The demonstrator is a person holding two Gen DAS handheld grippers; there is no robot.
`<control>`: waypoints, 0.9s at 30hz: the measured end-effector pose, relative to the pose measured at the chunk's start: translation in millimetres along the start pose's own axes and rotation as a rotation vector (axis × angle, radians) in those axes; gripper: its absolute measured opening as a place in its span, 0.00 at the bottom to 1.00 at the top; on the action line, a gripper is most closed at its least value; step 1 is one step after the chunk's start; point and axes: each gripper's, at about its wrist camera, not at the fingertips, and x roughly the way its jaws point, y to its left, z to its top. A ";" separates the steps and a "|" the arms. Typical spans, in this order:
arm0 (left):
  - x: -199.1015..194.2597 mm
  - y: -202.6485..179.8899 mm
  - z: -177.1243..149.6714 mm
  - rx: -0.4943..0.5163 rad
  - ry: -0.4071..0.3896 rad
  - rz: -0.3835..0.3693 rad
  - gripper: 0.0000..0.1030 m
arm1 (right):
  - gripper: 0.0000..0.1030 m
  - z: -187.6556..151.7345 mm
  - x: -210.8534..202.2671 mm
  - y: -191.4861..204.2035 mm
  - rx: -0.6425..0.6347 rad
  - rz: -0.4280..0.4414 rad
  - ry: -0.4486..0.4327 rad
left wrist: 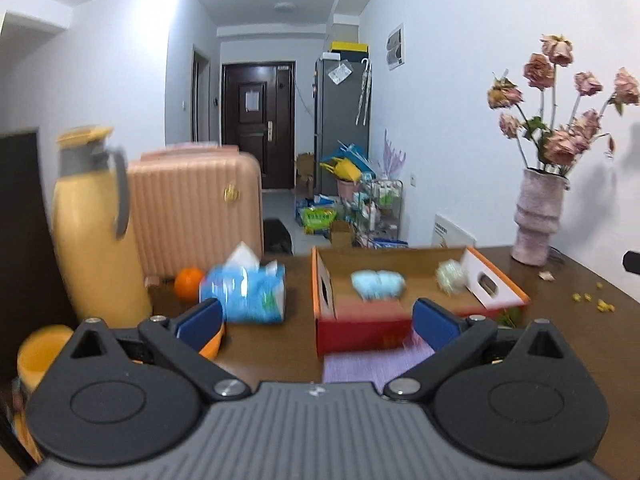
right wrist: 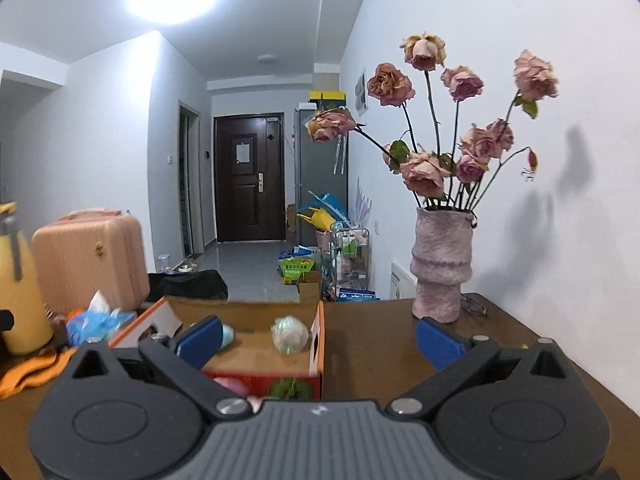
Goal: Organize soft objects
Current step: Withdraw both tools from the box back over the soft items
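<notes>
With the left gripper [left wrist: 316, 318] and right gripper [right wrist: 318, 340] both spread wide and empty, a careless reach toward the open orange-edged cardboard box [left wrist: 400, 264] risks toppling the ridged pink vase of dried roses [right wrist: 442, 268].

A lived-in apartment, seen from its table.
A dark entrance door [right wrist: 248, 184] ends the hallway; a pink suitcase [left wrist: 196, 208], refrigerator [left wrist: 342, 120] and vase of dried roses [right wrist: 442, 264] mark a home.

yellow flask [left wrist: 96, 236], ribbed pink suitcase [left wrist: 196, 208], blue tissue pack [left wrist: 246, 294], dusty pink vase [right wrist: 440, 268]
</notes>
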 end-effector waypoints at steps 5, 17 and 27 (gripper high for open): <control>-60.0 0.2 -57.6 0.019 -0.002 0.010 1.00 | 1.00 -53.7 -69.1 2.2 0.022 0.040 -0.002; -181.7 19.8 -157.3 -0.035 0.064 0.008 1.00 | 1.00 -155.0 -221.3 31.0 0.051 0.176 0.083; -188.7 11.6 -156.7 -0.019 0.051 -0.018 1.00 | 1.00 -169.5 -230.7 44.0 0.013 0.177 0.097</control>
